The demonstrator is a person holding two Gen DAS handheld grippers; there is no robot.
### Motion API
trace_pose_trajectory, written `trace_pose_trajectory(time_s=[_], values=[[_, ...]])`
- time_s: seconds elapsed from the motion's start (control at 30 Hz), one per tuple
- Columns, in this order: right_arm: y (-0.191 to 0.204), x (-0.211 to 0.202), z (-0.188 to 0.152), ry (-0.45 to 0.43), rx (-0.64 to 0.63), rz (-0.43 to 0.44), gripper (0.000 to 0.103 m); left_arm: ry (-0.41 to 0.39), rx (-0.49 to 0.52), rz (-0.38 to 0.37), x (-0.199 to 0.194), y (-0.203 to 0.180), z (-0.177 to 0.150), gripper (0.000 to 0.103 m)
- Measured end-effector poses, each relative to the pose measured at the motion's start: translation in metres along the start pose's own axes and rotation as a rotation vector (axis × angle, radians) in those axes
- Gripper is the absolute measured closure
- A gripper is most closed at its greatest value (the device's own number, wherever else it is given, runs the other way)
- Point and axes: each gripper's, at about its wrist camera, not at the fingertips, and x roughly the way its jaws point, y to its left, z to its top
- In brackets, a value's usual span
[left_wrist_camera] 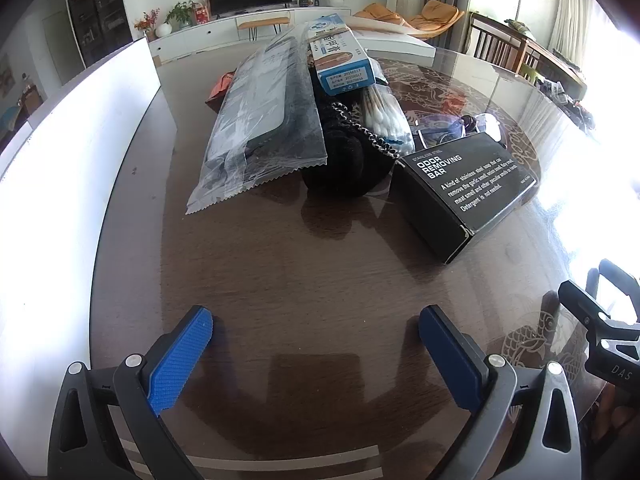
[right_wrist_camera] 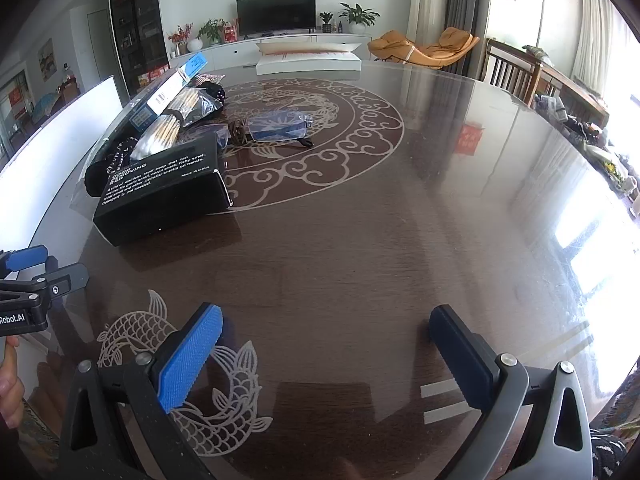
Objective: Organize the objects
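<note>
Both claws stood wide apart, empty, over bare table (right_wrist_camera: pixel 360 264): left claw (left_wrist_camera: pixel 316 334), right claw (right_wrist_camera: pixel 326 330). Toward eleven o'clock of the right claw, the black box (right_wrist_camera: pixel 160 196) fronted the heap; open tabletop stretched to the far rim.

left wrist: looks steeply down along its jaws, close over the bench (left_wrist_camera: pixel 304 280) | right wrist: same tilt, from further right | shared: black box (left_wrist_camera: pixel 464 196) (right_wrist_camera: pixel 160 196), bench centre, room beyond

Right gripper (right_wrist_camera: pixel 320 332), jaws wide apart, hangs empty over the table (right_wrist_camera: pixel 360 260).
</note>
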Motion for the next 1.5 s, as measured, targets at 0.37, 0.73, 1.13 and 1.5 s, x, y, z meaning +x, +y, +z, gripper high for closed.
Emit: trace_pose_trajectory(time_s=[0.37, 0.73, 1.13, 1.5], values=[[-0.0004, -0.0003, -0.0010, -0.017, 0.002, -0.003, 0.000, 0.008, 0.000, -0.004, -0.0012, 0.0012, -0.0007, 0.000], [-0.0002, 0.0000, -0.0011, -0.021, 0.001, -0.003, 0.000, 0.016, -0.007, -0.001, 0.0008, 0.0017, 0.0007, 0.000], [-0.0001, -0.0001, -0.0011, -0.022, 0.001, -0.003, 0.000, 0.020, -0.009, 0.001, 0.0029, 0.0013, 0.0010, 0.000], [0.0001, 0.0001, -0.0011, -0.022, 0.001, -0.002, 0.000, 0.021, -0.012, 0.003, 0.0032, 0.0017, 0.0005, 0.000]])
